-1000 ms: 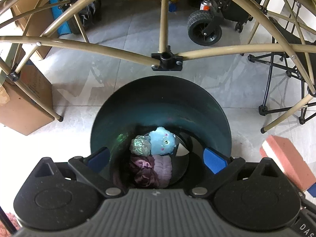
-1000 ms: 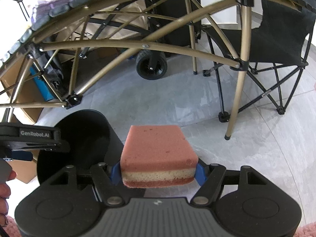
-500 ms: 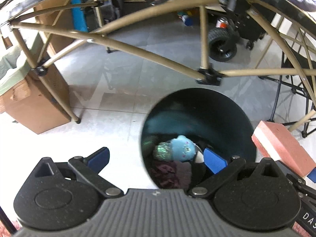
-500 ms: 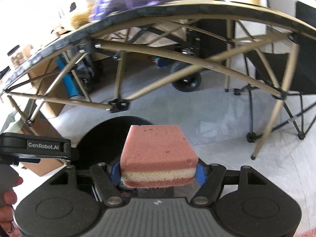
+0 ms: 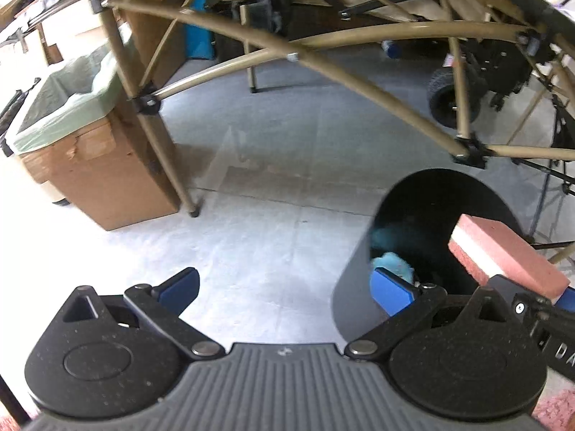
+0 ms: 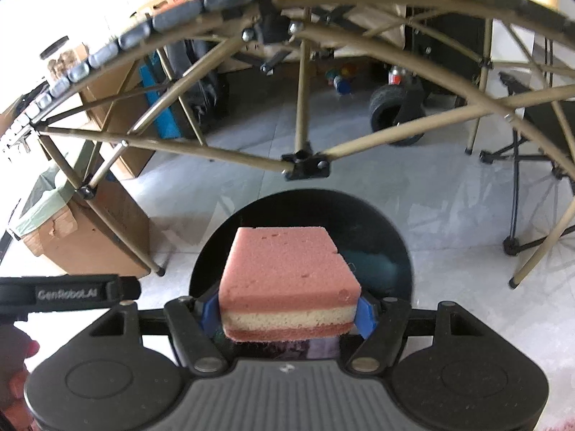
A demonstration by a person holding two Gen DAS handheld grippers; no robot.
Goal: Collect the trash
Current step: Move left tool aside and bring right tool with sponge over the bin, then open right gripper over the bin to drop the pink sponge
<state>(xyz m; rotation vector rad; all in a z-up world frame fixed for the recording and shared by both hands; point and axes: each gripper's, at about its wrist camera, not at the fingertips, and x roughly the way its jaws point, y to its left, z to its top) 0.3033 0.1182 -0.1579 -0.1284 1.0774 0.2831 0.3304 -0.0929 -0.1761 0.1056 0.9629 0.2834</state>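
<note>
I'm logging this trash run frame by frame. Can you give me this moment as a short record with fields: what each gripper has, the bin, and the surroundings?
right gripper: shut on the pink sponge, held over the bin mouth
left gripper: open, nothing between its jaws, over bare floor
black bin: on the floor, a blue fuzzy item inside
cardboard box: left of the bin, lined with a green bag

Pink-and-cream layered sponge (image 6: pixel 287 287) held level above the black bin (image 6: pixel 395 248); blue toy (image 5: pixel 391 264) inside.
</note>
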